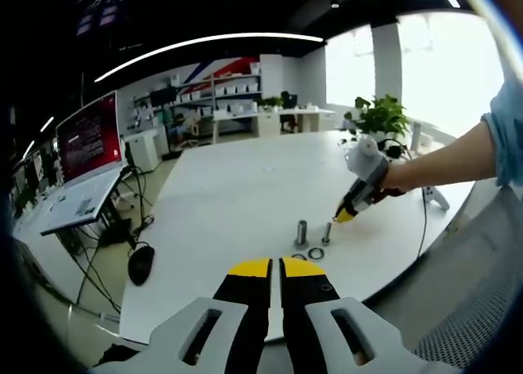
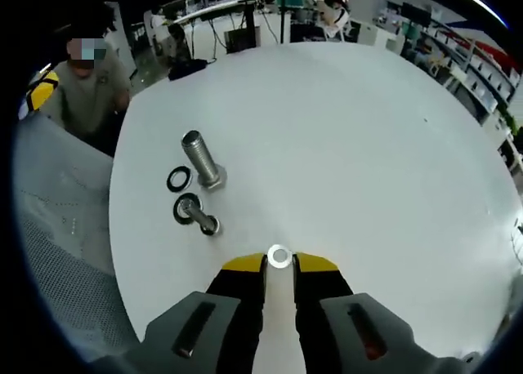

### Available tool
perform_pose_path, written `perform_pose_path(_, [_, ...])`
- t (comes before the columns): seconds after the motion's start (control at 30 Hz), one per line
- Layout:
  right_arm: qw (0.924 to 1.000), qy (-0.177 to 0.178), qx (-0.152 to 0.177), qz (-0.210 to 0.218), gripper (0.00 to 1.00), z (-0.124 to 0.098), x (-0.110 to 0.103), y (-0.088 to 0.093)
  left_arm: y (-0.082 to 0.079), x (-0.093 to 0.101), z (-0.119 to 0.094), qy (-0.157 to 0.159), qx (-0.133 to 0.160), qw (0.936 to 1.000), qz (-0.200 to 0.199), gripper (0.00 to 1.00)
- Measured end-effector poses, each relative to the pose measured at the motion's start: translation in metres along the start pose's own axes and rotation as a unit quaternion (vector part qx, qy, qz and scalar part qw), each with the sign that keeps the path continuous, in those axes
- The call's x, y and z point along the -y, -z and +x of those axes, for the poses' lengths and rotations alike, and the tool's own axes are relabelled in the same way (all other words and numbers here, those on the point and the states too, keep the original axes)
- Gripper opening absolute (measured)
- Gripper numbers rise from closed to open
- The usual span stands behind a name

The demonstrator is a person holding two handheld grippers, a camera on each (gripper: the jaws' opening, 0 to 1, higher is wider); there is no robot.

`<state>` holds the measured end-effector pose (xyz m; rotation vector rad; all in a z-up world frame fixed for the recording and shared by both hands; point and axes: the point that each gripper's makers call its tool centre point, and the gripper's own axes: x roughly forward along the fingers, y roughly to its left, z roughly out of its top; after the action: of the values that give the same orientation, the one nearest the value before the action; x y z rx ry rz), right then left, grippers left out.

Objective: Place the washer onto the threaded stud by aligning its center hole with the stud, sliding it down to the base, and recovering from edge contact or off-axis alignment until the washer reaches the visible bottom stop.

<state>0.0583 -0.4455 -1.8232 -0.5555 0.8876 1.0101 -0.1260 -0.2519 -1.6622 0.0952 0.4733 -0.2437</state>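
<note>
Right claw (image 2: 279, 262) pinches the washer (image 2: 279, 256) near two studs (image 2: 202, 159).

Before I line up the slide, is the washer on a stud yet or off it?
Off. The washer sits clamped between the right gripper's tips above the table, apart from both studs.

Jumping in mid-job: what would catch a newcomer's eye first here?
In the right gripper view, the right gripper holds a small silver washer at its yellow tips, above the white table. Just left of it stand two threaded studs, the nearer one already ringed by a dark washer, a second dark ring lying loose between them.
</note>
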Motion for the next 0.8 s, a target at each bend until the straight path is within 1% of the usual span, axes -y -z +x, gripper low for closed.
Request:
perform_pose_path(0.1, [0.9999,-0.006,0.015,-0.006,0.14,-0.008,-0.006,-0.010,0.000,0.000,0.000,0.000,0.000,1.0000,0.001,0.01])
perform_pose_path(0.23, [0.9997,-0.009,0.021,-0.006,0.14,-0.016,-0.013,-0.020,0.000,0.000,0.000,-0.001,-0.001,1.0000,0.000,0.01])
perform_pose_path(0.27, [0.9995,-0.014,0.028,-0.009,0.14,-0.019,-0.017,-0.025,0.000,0.000,0.000,-0.001,-0.001,1.0000,0.001,0.01])
perform_pose_path(0.47, [0.9982,-0.029,0.044,-0.029,0.14,-0.028,-0.034,-0.044,0.000,0.000,0.000,-0.002,-0.002,1.0000,0.001,0.01])
perform_pose_path(0.6, [0.9972,-0.038,0.043,-0.047,0.14,-0.029,-0.043,-0.050,0.001,0.000,0.000,-0.003,-0.003,1.0000,0.001,0.01])
perform_pose_path(0.7, [0.9966,-0.040,0.031,-0.065,0.14,-0.028,-0.049,-0.050,0.002,0.000,0.000,-0.003,-0.006,1.0000,0.000,0.01])
perform_pose_path(0.8, [0.9965,-0.043,0.027,-0.067,0.14,-0.027,-0.053,-0.050,0.001,-0.001,0.000,-0.004,-0.004,1.0000,-0.001,0.01])
